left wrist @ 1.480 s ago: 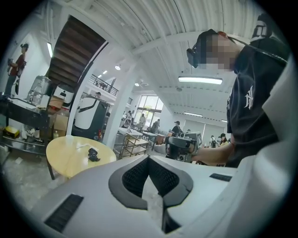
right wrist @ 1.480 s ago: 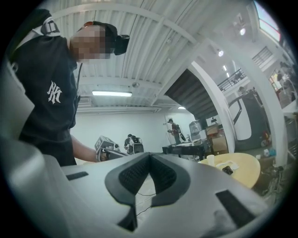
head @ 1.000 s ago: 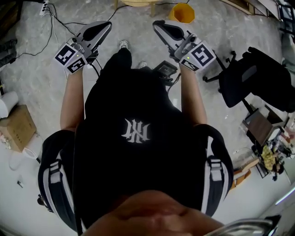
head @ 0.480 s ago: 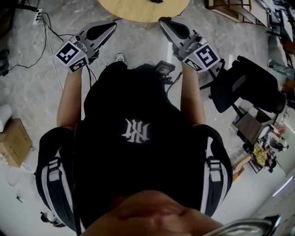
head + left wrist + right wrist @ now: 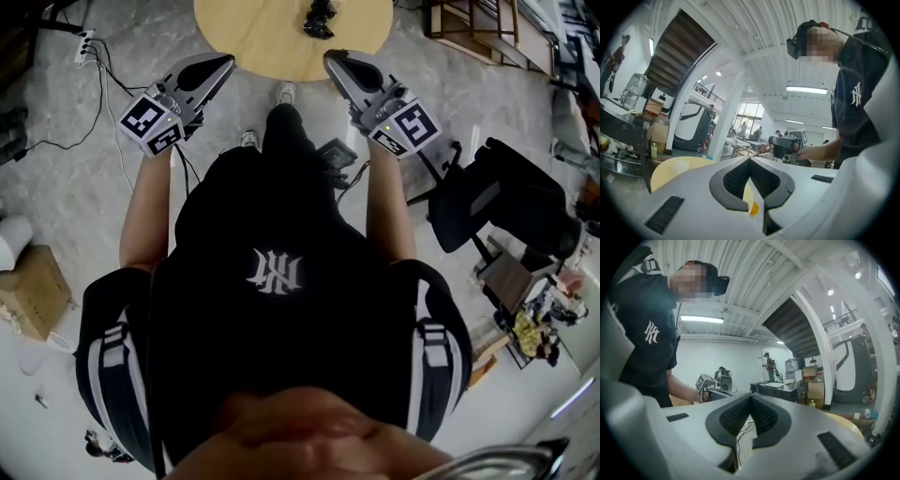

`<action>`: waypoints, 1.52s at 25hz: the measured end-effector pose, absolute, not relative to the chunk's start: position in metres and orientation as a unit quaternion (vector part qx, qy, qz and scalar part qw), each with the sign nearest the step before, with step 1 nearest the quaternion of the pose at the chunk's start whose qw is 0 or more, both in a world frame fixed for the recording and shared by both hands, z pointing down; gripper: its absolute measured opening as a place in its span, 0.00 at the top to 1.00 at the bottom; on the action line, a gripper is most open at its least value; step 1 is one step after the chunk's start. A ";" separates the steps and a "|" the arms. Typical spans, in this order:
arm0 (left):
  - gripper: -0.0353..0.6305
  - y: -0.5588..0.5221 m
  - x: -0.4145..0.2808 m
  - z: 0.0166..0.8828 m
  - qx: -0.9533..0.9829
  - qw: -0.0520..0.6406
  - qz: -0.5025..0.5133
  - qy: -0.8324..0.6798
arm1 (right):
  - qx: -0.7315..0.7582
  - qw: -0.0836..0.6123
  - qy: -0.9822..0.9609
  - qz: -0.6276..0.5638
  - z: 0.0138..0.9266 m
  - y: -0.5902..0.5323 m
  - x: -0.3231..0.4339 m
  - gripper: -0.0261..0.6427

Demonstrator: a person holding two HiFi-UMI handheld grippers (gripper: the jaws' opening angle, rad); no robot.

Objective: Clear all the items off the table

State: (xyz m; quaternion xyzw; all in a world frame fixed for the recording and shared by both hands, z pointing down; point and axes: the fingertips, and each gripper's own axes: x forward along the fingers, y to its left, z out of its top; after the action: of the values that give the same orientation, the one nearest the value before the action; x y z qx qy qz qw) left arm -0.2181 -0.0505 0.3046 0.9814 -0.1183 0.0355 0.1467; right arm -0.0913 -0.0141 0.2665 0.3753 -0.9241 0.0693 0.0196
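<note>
The round wooden bench [image 5: 248, 37] lies at 12 o'clock. A small dark item [image 5: 319, 16], too small to identify, sits towards its far side, with bare wood all around it. The left gripper [image 5: 226, 64] and the right gripper [image 5: 330, 59] both have their fingers pressed together and hold nothing. Their tips are at the bench's near rim, well apart, with the person's leg between them. A black office chair [image 5: 511, 202] crowds 3 o'clock, cables [image 5: 105, 70] trail at 10, and a cardboard box [image 5: 33, 286] sits at 8.

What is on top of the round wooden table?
One small dark object stands on the round wooden table; its kind is unclear. The table's far part lies outside the picture.
</note>
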 end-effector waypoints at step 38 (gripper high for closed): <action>0.93 -0.271 -0.159 0.419 0.947 0.178 0.136 -0.231 | 0.318 0.004 -0.938 0.142 0.336 -0.225 -0.036 0.95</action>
State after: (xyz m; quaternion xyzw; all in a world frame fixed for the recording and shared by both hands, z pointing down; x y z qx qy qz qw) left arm -0.1590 -0.2714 0.4192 0.9469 -0.2308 0.1359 0.1780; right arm -0.0361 -0.2249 0.3359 0.3178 -0.9375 0.1416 0.0039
